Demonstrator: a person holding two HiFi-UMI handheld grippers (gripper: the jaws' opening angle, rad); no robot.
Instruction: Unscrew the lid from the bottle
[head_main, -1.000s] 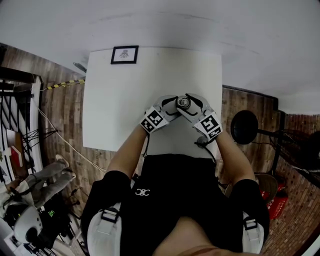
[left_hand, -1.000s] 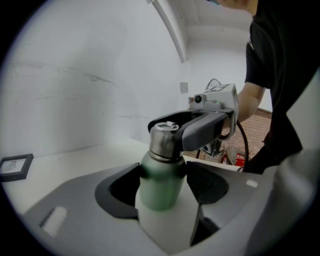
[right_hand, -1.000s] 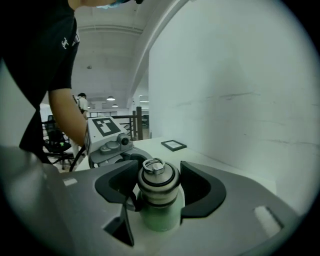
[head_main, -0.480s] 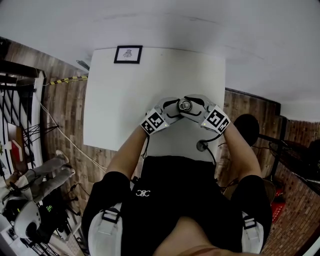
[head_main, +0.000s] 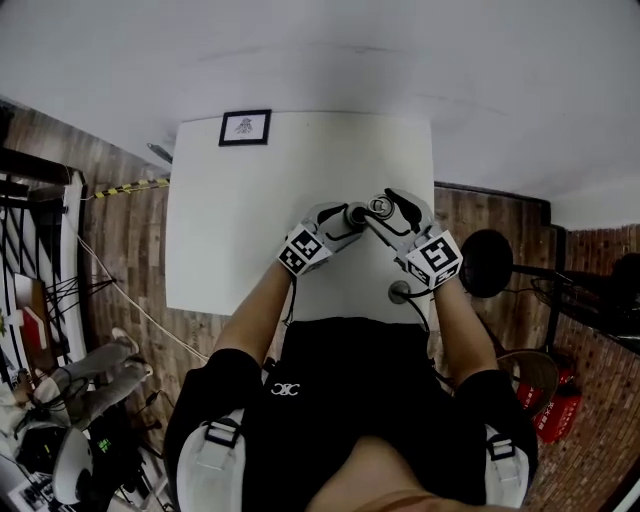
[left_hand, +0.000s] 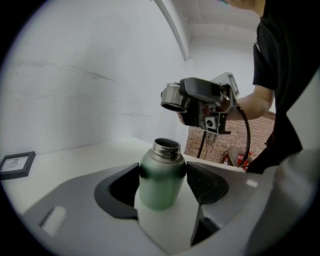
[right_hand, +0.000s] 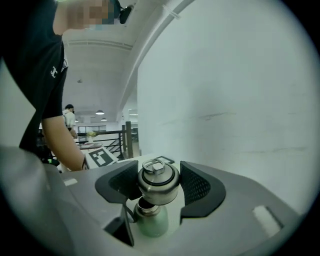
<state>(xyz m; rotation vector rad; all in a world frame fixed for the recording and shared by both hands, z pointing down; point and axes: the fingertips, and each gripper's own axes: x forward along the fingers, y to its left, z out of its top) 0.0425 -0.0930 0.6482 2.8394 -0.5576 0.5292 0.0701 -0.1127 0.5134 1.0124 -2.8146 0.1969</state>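
A green metal bottle (left_hand: 161, 179) stands upright between the jaws of my left gripper (left_hand: 162, 181), which is shut on its body. Its steel neck (left_hand: 166, 149) is open at the top. The steel lid (right_hand: 158, 181), with a ring on top, sits in my right gripper (right_hand: 159, 184), shut on it. That lid (left_hand: 173, 98) hangs free above and to the right of the bottle's mouth, and the green bottle (right_hand: 151, 219) shows just below it. In the head view both grippers meet over the white table (head_main: 230, 220), with the lid (head_main: 379, 207) and the bottle (head_main: 356, 216) between them.
A small framed picture (head_main: 245, 128) lies at the table's far left corner. A black round stool or stand (head_main: 486, 262) is on the floor to the right. A cable runs from the right gripper past a round plug (head_main: 400, 292) at the table's near edge.
The right gripper has lifted the lid off the bottle's neck and drawn it slightly to the right. The left gripper still holds the bottle in place.
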